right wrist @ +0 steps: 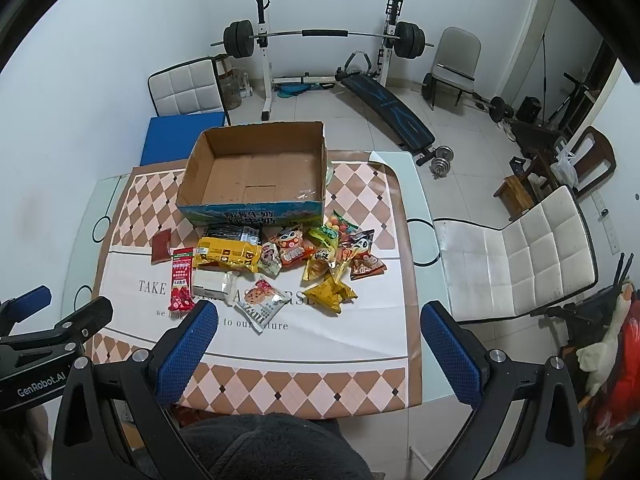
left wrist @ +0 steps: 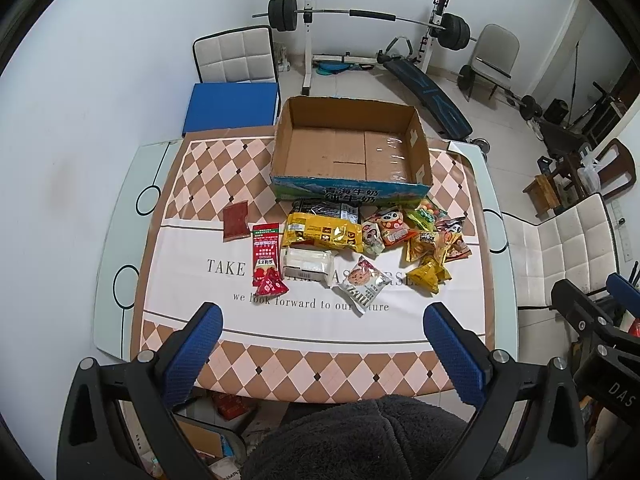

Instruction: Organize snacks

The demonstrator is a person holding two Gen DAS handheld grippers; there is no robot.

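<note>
An empty cardboard box (left wrist: 352, 148) (right wrist: 256, 168) stands at the far middle of the table. Several snack packets lie in front of it: a big yellow bag (left wrist: 322, 234) (right wrist: 228, 256), a red packet (left wrist: 265, 256) (right wrist: 180, 278), a white packet (left wrist: 308, 264) (right wrist: 214, 286), a cookie packet (left wrist: 362, 284) (right wrist: 264, 304), a dark red bar (left wrist: 235, 222) (right wrist: 161, 246) and small colourful bags (left wrist: 424, 240) (right wrist: 340, 260). My left gripper (left wrist: 322, 316) is open and empty, above the table's near edge. My right gripper (right wrist: 318, 316) is open and empty, to the right of the left one.
The table (left wrist: 120, 240) has a glass top and a checkered cloth. White chairs stand at the right (right wrist: 516, 256) and far left (left wrist: 234, 58). A blue pad (left wrist: 232, 108) lies on the far chair. Weight bench and barbell rack (left wrist: 360, 16) stand behind.
</note>
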